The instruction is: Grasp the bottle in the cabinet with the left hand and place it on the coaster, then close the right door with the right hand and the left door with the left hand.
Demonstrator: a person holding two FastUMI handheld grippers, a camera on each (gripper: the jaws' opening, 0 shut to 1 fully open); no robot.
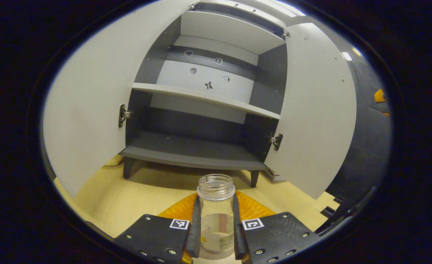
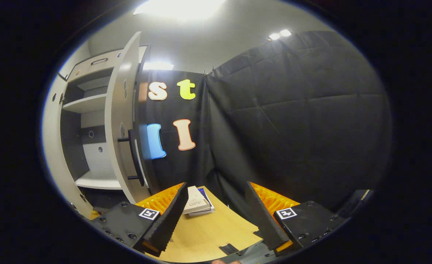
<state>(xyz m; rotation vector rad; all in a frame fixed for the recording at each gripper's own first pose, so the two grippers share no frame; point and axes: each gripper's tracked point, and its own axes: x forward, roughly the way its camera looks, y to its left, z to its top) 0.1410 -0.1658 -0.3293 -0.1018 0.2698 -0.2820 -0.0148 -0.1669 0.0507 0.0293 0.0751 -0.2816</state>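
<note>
Left gripper (image 1: 216, 234): clamped on the bottle (image 1: 216, 216), 6 o'clock in left gripper view.
Cabinet (image 1: 201, 146): at 12 o'clock, both doors open.
Right gripper (image 2: 216, 220): jaws apart, holding nothing.
Right gripper view: right door (image 2: 122, 128) at 9 o'clock, books (image 2: 197, 201) on the table (image 2: 208, 231).

The table (image 1: 135, 190) is a light wood-grain surface. The cabinet (image 1: 201, 154) stands on it on short dark legs, both doors open, its shelves bare. In the left gripper view the bottle (image 1: 216, 216) stands upright on the table in front of the cabinet; whether a coaster lies under it cannot be told. In the right gripper view a small stack of books (image 2: 197, 201) lies flat on the table (image 2: 208, 231) near its far edge, beside the cabinet (image 2: 91, 146).
</note>
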